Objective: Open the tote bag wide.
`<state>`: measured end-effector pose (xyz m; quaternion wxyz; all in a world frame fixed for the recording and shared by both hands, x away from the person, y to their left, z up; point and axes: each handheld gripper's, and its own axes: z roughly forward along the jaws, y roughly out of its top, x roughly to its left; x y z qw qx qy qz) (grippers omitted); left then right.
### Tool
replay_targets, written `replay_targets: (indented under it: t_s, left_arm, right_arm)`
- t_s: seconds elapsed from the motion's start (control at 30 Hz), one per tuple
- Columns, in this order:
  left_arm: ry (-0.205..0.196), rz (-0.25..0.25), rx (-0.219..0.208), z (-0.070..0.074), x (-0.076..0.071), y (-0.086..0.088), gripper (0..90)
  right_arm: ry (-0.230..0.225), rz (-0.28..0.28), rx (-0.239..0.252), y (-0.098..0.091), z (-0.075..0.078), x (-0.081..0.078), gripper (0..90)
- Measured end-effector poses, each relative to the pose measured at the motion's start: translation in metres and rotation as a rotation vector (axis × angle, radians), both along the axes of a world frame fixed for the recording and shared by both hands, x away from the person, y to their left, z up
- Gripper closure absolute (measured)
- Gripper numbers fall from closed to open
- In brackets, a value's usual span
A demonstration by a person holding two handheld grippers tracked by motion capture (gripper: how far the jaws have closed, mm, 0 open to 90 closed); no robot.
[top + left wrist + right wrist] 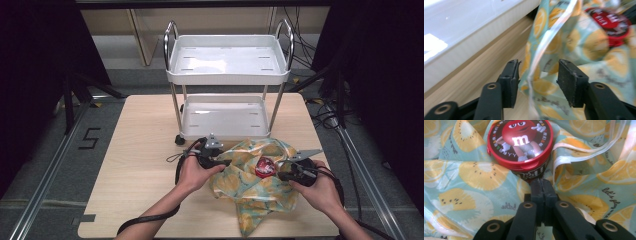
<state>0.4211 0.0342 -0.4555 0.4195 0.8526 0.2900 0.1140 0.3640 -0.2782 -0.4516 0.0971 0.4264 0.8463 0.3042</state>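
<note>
A teal bag with a yellow lemon print (250, 187) lies crumpled on the wooden table, its mouth open upward. Inside it stands a red M&M's candy tub (265, 167), lid up. My left gripper (538, 68) is open at the bag's left edge; the bag's rim and its clear strap (544, 42) hang between the jaws, and the pads are not pressing on them. My right gripper (541, 185) is shut, jaws together, with its tips just short of the tub (520, 142) and resting over the bag fabric (481, 175). In the high view the left gripper (225, 162) and right gripper (281, 174) flank the bag.
A white two-tier cart (227, 75) with chrome handles stands at the table's far side, its lower tray (461, 32) close behind my left gripper. Bare wooden tabletop (140, 175) lies left of the bag. Cables trail across the floor on the right.
</note>
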Motion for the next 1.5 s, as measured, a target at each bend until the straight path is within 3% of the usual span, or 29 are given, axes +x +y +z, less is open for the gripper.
replay_targets:
  t_s: [0.13, 0.2, 0.23, 0.27, 0.37, 0.4, 0.43, 0.47, 0.5, 0.6, 0.63, 0.67, 0.7, 0.73, 0.83, 0.87, 0.9, 0.93, 0.97, 1.0, 1.07, 1.1, 1.17, 1.23, 1.27, 1.3, 1.33, 1.43, 1.5]
  left_arm:
    - [-0.014, 0.006, -0.036, 0.011, -0.012, 0.006, 46.9]
    - [-0.024, -0.008, -0.035, 0.016, -0.015, 0.011, 46.3]
    - [-0.015, 0.002, -0.051, 0.017, -0.018, 0.014, 45.9]
    - [-0.018, 0.006, -0.051, 0.019, -0.020, 0.017, 45.8]
    - [-0.011, 0.022, -0.075, 0.023, -0.027, 0.028, 45.7]
    - [-0.009, 0.015, -0.067, 0.024, -0.027, 0.032, 45.7]
    - [-0.011, 0.027, -0.072, 0.025, -0.030, 0.036, 45.7]
    - [-0.007, 0.035, -0.083, 0.025, -0.032, 0.037, 45.9]
    - [-0.012, 0.025, -0.066, 0.025, -0.033, 0.041, 46.0]
    - [-0.011, 0.020, -0.060, 0.025, -0.037, 0.047, 47.3]
    - [-0.003, 0.029, -0.089, 0.023, -0.039, 0.046, 47.4]
    - [-0.010, 0.023, -0.065, 0.023, -0.039, 0.047, 48.0]
    - [-0.012, 0.010, -0.060, 0.023, -0.039, 0.047, 48.5]
    - [-0.003, 0.021, -0.072, 0.022, -0.040, 0.046, 48.7]
    - [0.001, 0.013, -0.079, 0.021, -0.041, 0.043, 49.9]
    - [0.000, 0.006, -0.068, 0.021, -0.042, 0.043, 50.0]
    - [-0.011, -0.016, -0.052, 0.021, -0.041, 0.043, 50.2]
    - [0.005, -0.012, -0.057, 0.020, -0.042, 0.042, 50.4]
    - [0.004, -0.004, -0.066, 0.019, -0.043, 0.040, 50.6]
    - [0.010, -0.016, -0.054, 0.019, -0.043, 0.040, 50.7]
    - [0.004, -0.015, -0.054, 0.017, -0.043, 0.038, 51.0]
    - [0.013, -0.007, -0.059, 0.017, -0.044, 0.038, 51.1]
    - [-0.006, -0.034, -0.036, 0.018, -0.043, 0.039, 51.2]
    - [-0.005, -0.029, -0.047, 0.018, -0.043, 0.037, 51.4]
    - [-0.005, -0.029, -0.047, 0.017, -0.043, 0.037, 51.5]
    - [0.013, -0.019, -0.062, 0.016, -0.044, 0.036, 51.6]
    - [0.004, -0.035, -0.041, 0.017, -0.043, 0.037, 51.6]
    - [0.004, -0.036, -0.041, 0.017, -0.047, 0.034, 52.6]
    - [0.005, -0.049, -0.044, 0.016, -0.048, 0.032, 54.4]
  right_arm:
    - [-0.046, 0.004, -0.005, 0.001, 0.002, 0.004, 89.9]
    - [-0.048, 0.016, -0.023, 0.002, 0.005, 0.006, 89.9]
    - [-0.038, -0.003, 0.001, 0.005, 0.005, 0.005, 89.9]
    - [-0.050, 0.031, -0.034, 0.004, 0.006, 0.008, 90.0]
    - [-0.064, 0.032, -0.033, 0.005, 0.005, 0.010, 90.0]
    - [-0.086, 0.023, -0.024, 0.006, 0.003, 0.010, 90.0]
    - [-0.063, 0.026, -0.035, 0.006, 0.005, 0.010, 90.0]
    - [-0.065, 0.013, -0.035, 0.008, 0.003, 0.009, 90.0]
    - [-0.084, 0.017, -0.032, 0.008, 0.002, 0.010, 90.0]
    - [-0.074, 0.037, -0.049, 0.007, 0.004, 0.011, 90.0]
    - [-0.062, 0.030, -0.033, 0.008, 0.004, 0.010, 90.0]
    - [-0.041, 0.041, -0.045, 0.007, 0.007, 0.009, 90.0]
    - [-0.055, 0.040, -0.036, 0.008, 0.005, 0.009, 90.0]
    - [-0.099, 0.057, -0.050, 0.008, 0.003, 0.010, 90.0]
    - [-0.056, 0.073, -0.057, 0.009, 0.007, 0.006, 90.0]
    - [-0.090, 0.064, -0.039, 0.011, 0.003, 0.006, 90.0]
    - [-0.075, 0.091, -0.064, 0.010, 0.007, 0.005, 90.0]
    - [-0.064, 0.089, -0.064, 0.011, 0.008, 0.003, 90.0]
    - [-0.079, 0.085, -0.045, 0.012, 0.007, 0.002, 90.0]
    - [-0.114, 0.101, -0.058, 0.011, 0.006, 0.003, 90.0]
    - [-0.076, 0.093, -0.055, 0.013, 0.008, -0.001, 90.0]
    - [-0.078, 0.105, -0.071, 0.012, 0.010, -0.001, 90.0]
    - [-0.103, 0.106, -0.049, 0.014, 0.008, -0.002, 90.0]
    - [-0.067, 0.113, -0.057, 0.016, 0.011, -0.006, 90.0]
    - [-0.100, 0.120, -0.047, 0.017, 0.008, -0.005, 90.0]
    - [-0.074, 0.126, -0.059, 0.017, 0.011, -0.006, 90.0]
    - [-0.078, 0.108, -0.040, 0.019, 0.009, -0.007, 90.0]
    - [-0.073, 0.101, -0.057, 0.014, 0.009, -0.005, 90.0]
    - [-0.067, 0.110, -0.032, 0.015, 0.007, -0.006, 90.0]
